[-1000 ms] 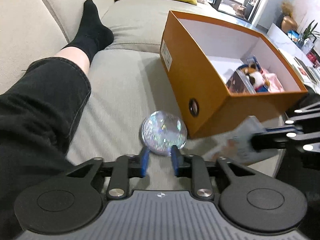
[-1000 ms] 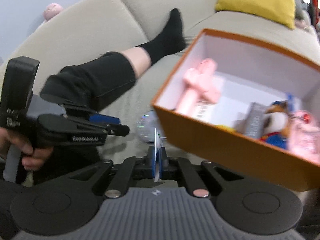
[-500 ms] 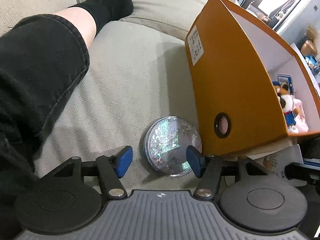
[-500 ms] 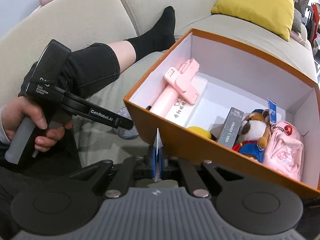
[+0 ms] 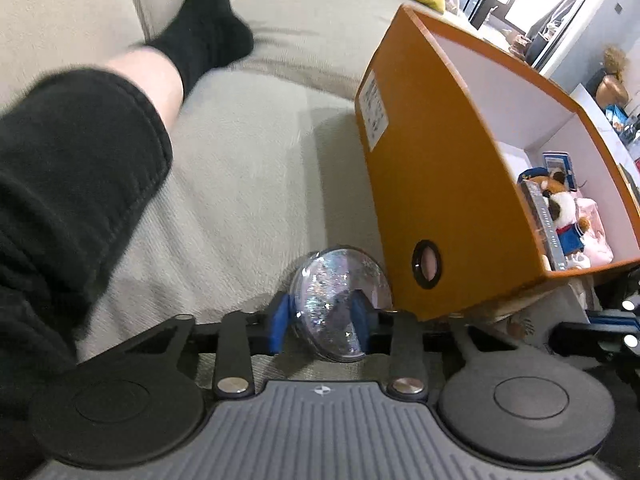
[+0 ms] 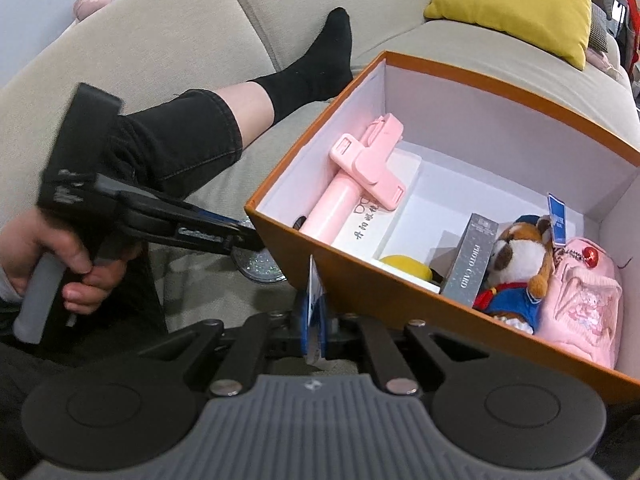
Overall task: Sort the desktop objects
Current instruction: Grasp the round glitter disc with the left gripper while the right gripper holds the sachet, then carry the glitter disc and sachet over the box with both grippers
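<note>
A round clear disc full of glitter [image 5: 340, 280] stands tilted on the sofa seat beside the orange box [image 5: 420, 200]. My left gripper [image 5: 320, 322] has its jaws closing, and its blue pads [image 5: 279, 322] press on the disc's lower edges. From the right wrist view the left gripper [image 6: 250, 240] reaches over the disc [image 6: 260, 270] at the box's [image 6: 380, 292] corner. My right gripper [image 6: 314, 320] pinches a thin white and blue card [image 6: 314, 284] edge-on. Its jaws are easing open with the card still between the pads.
The box holds a pink phone holder [image 6: 360, 176], a plush toy [image 6: 516, 268], a pink pouch [image 6: 580, 308], a grey card box [image 6: 472, 260] and a yellow item [image 6: 404, 266]. A person's leg [image 5: 80, 168] lies left of the disc. A yellow cushion [image 6: 520, 4] sits behind.
The left jaws spread wide around the flat-lying disc, then closed on it, and the disc now stands tipped up. The right gripper still holds the card.
</note>
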`<act>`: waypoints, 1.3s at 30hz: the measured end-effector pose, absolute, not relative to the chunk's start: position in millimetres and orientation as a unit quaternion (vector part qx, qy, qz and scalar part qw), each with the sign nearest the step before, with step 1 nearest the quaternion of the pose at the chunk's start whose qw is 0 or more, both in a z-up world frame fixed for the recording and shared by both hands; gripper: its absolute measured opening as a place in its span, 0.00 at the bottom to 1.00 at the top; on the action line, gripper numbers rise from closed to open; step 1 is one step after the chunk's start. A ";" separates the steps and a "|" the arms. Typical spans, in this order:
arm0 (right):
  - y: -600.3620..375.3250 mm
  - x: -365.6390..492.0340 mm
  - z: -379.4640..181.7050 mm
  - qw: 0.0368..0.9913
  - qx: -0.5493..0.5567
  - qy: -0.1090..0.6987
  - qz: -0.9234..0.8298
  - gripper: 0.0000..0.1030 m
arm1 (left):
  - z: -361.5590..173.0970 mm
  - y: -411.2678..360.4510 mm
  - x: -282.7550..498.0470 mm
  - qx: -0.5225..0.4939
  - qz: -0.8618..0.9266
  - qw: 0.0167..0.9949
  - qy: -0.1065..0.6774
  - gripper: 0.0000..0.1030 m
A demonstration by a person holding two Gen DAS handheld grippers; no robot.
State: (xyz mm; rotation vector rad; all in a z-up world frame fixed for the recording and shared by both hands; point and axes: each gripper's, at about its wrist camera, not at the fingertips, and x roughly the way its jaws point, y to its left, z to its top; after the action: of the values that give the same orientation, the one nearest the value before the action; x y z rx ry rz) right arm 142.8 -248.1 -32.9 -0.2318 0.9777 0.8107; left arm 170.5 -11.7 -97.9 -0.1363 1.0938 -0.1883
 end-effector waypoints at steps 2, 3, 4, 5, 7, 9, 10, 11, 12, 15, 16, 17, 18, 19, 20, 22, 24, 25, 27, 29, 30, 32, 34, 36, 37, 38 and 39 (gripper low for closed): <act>-249.8 142.7 -33.0 0.800 -0.103 0.457 0.375 0.06 | -88.8 -16.9 164.2 -0.047 -0.089 0.857 0.505 0.26; -249.8 142.6 -33.3 0.800 -0.103 0.457 0.374 0.06 | -85.2 -19.4 162.8 -0.042 -0.091 0.860 0.500 0.23; -249.8 142.3 -33.8 0.801 -0.103 0.457 0.372 0.06 | -81.3 -20.5 160.2 -0.041 -0.094 0.862 0.496 0.20; -250.1 142.7 -34.1 0.802 -0.102 0.457 0.371 0.06 | -77.5 -20.9 157.9 -0.045 -0.099 0.863 0.493 0.19; -251.7 143.0 -34.0 0.803 -0.099 0.458 0.368 0.06 | -72.1 -21.3 155.9 -0.054 -0.110 0.863 0.491 0.17; -254.5 144.2 -34.5 0.804 -0.095 0.460 0.364 0.07 | -68.7 -23.7 153.8 -0.059 -0.118 0.863 0.488 0.16; -256.1 144.7 -35.2 0.804 -0.092 0.462 0.361 0.07 | -69.4 -26.0 155.5 -0.057 -0.119 0.863 0.487 0.16; -257.2 145.9 -36.4 0.804 -0.090 0.466 0.358 0.08 | -68.8 -27.7 153.9 -0.054 -0.118 0.864 0.487 0.16; -258.1 146.9 -37.4 0.804 -0.087 0.467 0.356 0.09 | -69.5 -29.7 153.9 -0.055 -0.118 0.863 0.489 0.16; -259.8 149.3 -38.8 0.805 -0.081 0.469 0.354 0.09 | -72.4 -31.8 155.7 -0.059 -0.120 0.861 0.491 0.16; -260.3 149.8 -38.9 0.805 -0.079 0.470 0.354 0.09 | -72.6 -32.6 155.9 -0.058 -0.122 0.861 0.491 0.16; -260.2 150.0 -39.2 0.805 -0.077 0.470 0.354 0.09 | -73.5 -33.1 156.8 -0.060 -0.124 0.861 0.490 0.16; -260.1 150.6 -39.5 0.805 -0.076 0.470 0.354 0.09 | -75.1 -33.3 157.7 -0.063 -0.127 0.859 0.492 0.16; -259.7 150.9 -39.6 0.805 -0.076 0.470 0.354 0.09 | -77.4 -33.7 158.8 -0.066 -0.127 0.857 0.495 0.16; -259.5 151.1 -39.7 0.805 -0.075 0.470 0.353 0.09 | -80.1 -34.1 159.4 -0.066 -0.124 0.856 0.497 0.16; -260.5 150.5 -39.4 0.806 -0.072 0.470 0.352 0.09 | -80.7 -33.0 158.1 -0.070 -0.122 0.858 0.495 0.16; -263.2 150.1 -38.6 0.807 -0.068 0.471 0.349 0.08 | -77.7 -30.1 157.0 -0.079 -0.122 0.857 0.495 0.15; -264.8 150.2 -38.0 0.806 -0.063 0.474 0.349 0.08 | -75.4 -29.3 155.8 -0.080 -0.119 0.858 0.493 0.14; -268.5 149.7 -35.1 0.804 -0.055 0.473 0.356 0.07 | -68.3 -29.0 152.1 -0.069 -0.113 0.864 0.486 0.14; -271.7 148.1 -29.5 0.804 -0.051 0.468 0.364 0.07 | -59.5 -26.4 148.6 -0.069 -0.116 0.868 0.479 0.14; -273.4 147.6 -26.0 0.803 -0.049 0.466 0.368 0.07 | -54.7 -25.2 147.0 -0.070 -0.120 0.869 0.476 0.14; -276.9 145.9 -16.7 0.801 -0.045 0.460 0.381 0.07 | -43.3 -23.8 142.9 -0.067 -0.126 0.872 0.468 0.14; -281.0 144.2 -6.3 0.796 -0.040 0.453 0.399 0.07 | -32.1 -23.1 139.4 -0.062 -0.130 0.877 0.459 0.14; -284.7 142.3 7.5 0.793 -0.039 0.439 0.421 0.07 | -20.1 -21.0 137.2 -0.063 -0.135 0.881 0.450 0.14; -287.0 141.5 14.7 0.792 -0.039 0.431 0.431 0.07 | -14.3 -19.9 136.7 -0.064 -0.139 0.882 0.445 0.14; -289.9 141.8 23.4 0.792 -0.038 0.421 0.441 0.07 | -8.5 -19.2 136.3 -0.064 -0.143 0.884 0.441 0.14; -292.2 143.1 31.0 0.793 -0.038 0.412 0.447 0.07 | -2.7 -19.2 136.5 -0.063 -0.147 0.885 0.436 0.14</act>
State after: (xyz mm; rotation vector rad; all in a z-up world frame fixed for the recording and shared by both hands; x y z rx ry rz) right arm 143.1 -292.2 31.0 -0.0825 0.8849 0.9606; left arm 136.5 -19.2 -2.7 -0.1302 0.9075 -0.3058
